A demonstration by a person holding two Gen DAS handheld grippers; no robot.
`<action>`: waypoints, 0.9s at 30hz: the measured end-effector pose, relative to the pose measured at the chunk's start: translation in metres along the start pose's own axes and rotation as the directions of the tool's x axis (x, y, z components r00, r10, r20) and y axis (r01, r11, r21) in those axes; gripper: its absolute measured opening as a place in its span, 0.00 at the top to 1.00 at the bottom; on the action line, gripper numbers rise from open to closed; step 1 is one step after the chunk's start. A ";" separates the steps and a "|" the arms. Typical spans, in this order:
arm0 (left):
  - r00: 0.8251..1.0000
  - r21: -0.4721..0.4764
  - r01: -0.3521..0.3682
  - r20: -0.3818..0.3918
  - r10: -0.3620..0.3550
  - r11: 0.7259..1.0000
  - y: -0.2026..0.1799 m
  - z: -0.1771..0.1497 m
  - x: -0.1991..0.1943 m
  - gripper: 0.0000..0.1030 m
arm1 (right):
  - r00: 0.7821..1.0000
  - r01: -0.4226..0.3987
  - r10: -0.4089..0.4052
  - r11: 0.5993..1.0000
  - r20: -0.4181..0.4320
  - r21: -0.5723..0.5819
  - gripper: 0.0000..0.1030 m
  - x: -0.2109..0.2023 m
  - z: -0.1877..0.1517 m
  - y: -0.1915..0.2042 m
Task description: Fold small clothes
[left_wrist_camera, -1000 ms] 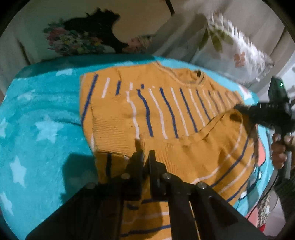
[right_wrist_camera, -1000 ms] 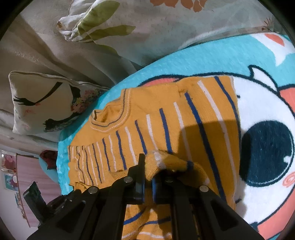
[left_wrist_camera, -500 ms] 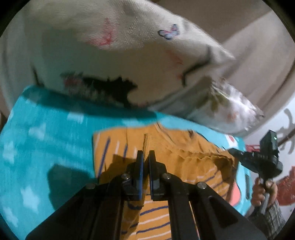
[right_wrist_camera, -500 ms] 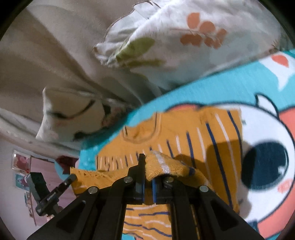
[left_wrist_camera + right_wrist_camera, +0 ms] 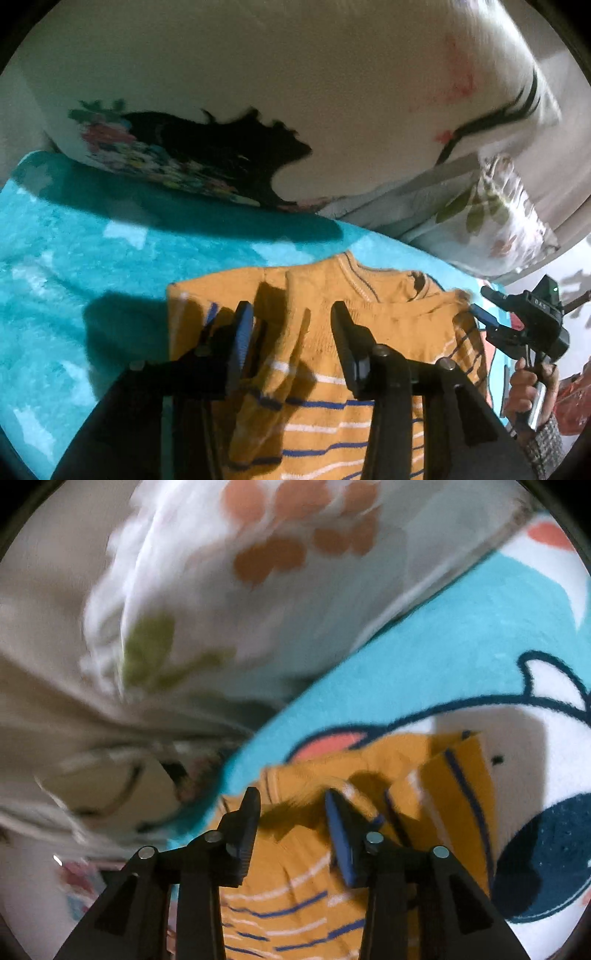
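A small orange knit sweater (image 5: 325, 373) with blue and white stripes lies folded over on the teal blanket (image 5: 74, 258); its lower half is laid up over the chest, near the collar. It also shows in the right wrist view (image 5: 306, 878). My left gripper (image 5: 291, 321) is open and empty just above the folded edge. My right gripper (image 5: 291, 805) is open and empty over the sweater's other side; it also shows at the right of the left wrist view (image 5: 480, 314), held by a hand.
A cream pillow (image 5: 295, 92) with a black cat print and a leaf-print pillow (image 5: 487, 214) lie just beyond the sweater. The blanket's white, navy and coral cartoon print (image 5: 535, 812) is to the right. The right wrist view is motion-blurred.
Both grippers carried the sweater's bottom hem up and forward over the chest, then opened and let it go. The fabric now lies folded on the sweater.
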State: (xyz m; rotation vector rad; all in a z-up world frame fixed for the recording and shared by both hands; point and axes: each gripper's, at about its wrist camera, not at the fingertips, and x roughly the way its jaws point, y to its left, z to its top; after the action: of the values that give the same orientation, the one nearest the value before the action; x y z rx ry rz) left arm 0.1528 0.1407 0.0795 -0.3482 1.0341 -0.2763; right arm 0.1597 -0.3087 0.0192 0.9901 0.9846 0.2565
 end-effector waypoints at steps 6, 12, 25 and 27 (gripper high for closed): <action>1.000 -0.039 0.001 0.021 0.000 0.999 0.015 -0.007 -0.025 0.54 | 0.996 0.041 -0.045 0.998 0.080 0.043 0.48 -0.036 0.009 -0.007; 0.999 -0.046 -0.045 0.023 0.046 0.998 0.026 -0.040 -0.052 0.46 | 0.980 0.198 -0.194 0.975 0.041 -0.105 0.41 -0.072 -0.026 -0.021; 0.995 -0.182 -0.101 -0.009 0.101 0.978 0.050 -0.155 -0.079 0.29 | 0.989 0.037 -0.063 0.982 -0.135 -0.187 0.37 -0.052 -0.098 -0.054; 0.996 -0.185 -0.088 -0.030 0.084 0.979 0.051 -0.161 -0.065 0.27 | 0.987 0.042 -0.076 0.972 -0.140 -0.230 0.36 -0.042 -0.104 -0.050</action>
State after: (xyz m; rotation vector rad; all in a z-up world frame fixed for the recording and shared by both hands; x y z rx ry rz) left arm -0.0166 0.1881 0.0347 -0.4686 1.0972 -0.1057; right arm 0.0417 -0.3006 -0.0154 0.7396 1.0915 0.3882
